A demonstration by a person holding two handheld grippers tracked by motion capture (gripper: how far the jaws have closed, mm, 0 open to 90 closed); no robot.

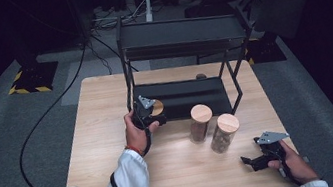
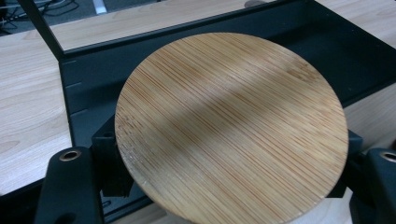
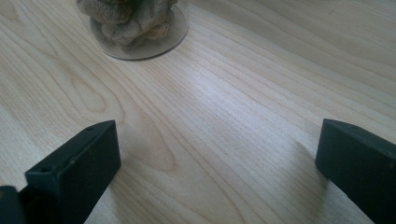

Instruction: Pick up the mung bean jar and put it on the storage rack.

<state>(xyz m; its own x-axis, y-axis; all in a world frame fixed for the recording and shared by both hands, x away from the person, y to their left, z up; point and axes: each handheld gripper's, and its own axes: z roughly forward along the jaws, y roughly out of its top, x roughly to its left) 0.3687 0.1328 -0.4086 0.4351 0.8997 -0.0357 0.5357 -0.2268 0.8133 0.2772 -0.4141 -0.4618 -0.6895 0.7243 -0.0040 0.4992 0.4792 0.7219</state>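
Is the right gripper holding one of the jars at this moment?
No, the right gripper stands open over bare table, with the jar well ahead of it.

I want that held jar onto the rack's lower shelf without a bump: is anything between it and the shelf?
Nothing visible blocks it. The left gripper holds the bamboo-lidded jar at the front edge of the black lower shelf, whose surface ahead lies bare.
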